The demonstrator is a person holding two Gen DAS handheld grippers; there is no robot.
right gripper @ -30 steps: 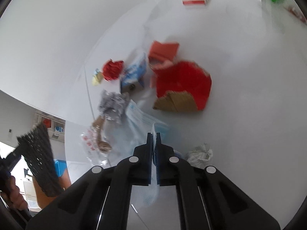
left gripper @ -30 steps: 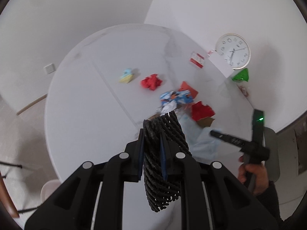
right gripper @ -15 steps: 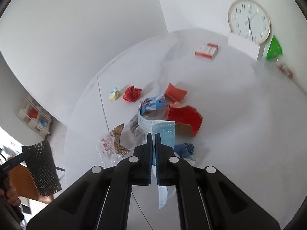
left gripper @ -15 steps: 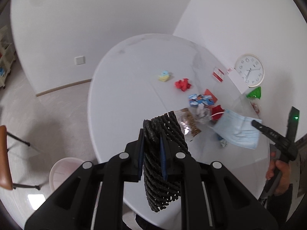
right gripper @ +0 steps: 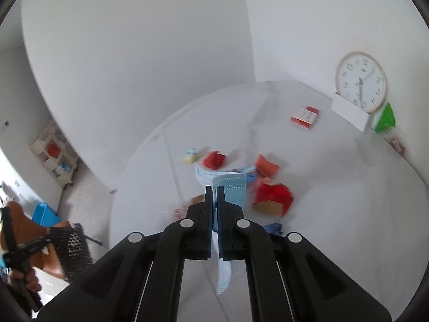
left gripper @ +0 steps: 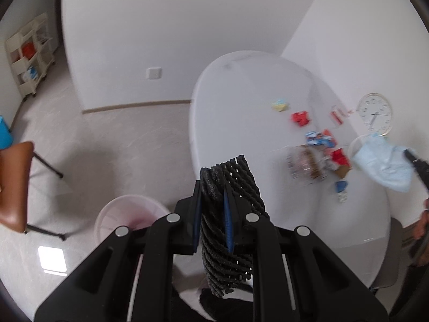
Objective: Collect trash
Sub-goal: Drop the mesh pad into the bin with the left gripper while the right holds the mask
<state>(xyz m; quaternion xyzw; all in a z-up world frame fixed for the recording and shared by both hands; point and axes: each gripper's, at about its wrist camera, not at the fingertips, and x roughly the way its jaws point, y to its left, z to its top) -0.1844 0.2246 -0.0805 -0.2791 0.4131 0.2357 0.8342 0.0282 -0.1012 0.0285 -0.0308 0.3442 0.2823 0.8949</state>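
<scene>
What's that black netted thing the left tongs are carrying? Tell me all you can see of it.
The black foam net sleeve is a soft-looking tube of open diamond mesh, squashed flat where the left tongs pinch it shut. It sticks up past the fingertips and hangs down below them, touching nothing else. It is held in the air beside the white table, with a pale pink bin on the floor below.

both wrist cams above shared table (left gripper: 241,86), angled down
</scene>
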